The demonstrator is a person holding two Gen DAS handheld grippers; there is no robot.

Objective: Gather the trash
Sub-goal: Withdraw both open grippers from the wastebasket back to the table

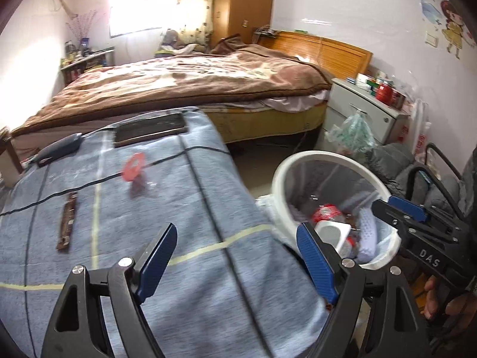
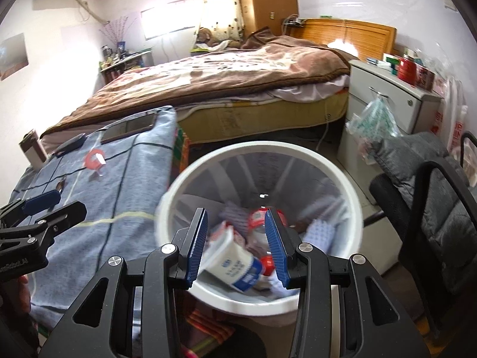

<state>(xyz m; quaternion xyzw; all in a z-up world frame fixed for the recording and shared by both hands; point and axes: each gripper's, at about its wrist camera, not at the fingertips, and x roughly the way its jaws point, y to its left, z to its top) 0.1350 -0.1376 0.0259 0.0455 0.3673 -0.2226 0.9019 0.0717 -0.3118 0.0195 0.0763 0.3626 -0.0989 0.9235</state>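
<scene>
A white trash bin [image 2: 337, 173] with a clear liner stands on the floor beside a blue checked table cloth [image 1: 149, 208]. Inside lie a white and blue cup [image 2: 235, 259], a red and white wrapper [image 2: 259, 219] and other scraps. My right gripper [image 2: 237, 238] is open above the bin, with the cup lying loose below its jaws. My left gripper [image 1: 235, 256] is open and empty over the cloth's right edge, next to the bin [image 1: 286, 164]. A brown wrapper [image 1: 67, 222] and a red tape ring [image 1: 134, 164] lie on the cloth.
A phone [image 1: 150, 129] and a dark case [image 1: 59, 147] lie at the cloth's far end. A bed [image 1: 179, 83] stands behind. A white nightstand [image 1: 363, 110] with a hanging plastic bag [image 1: 354, 132] is right of it. A grey cushioned chair [image 2: 432, 185] is at the right.
</scene>
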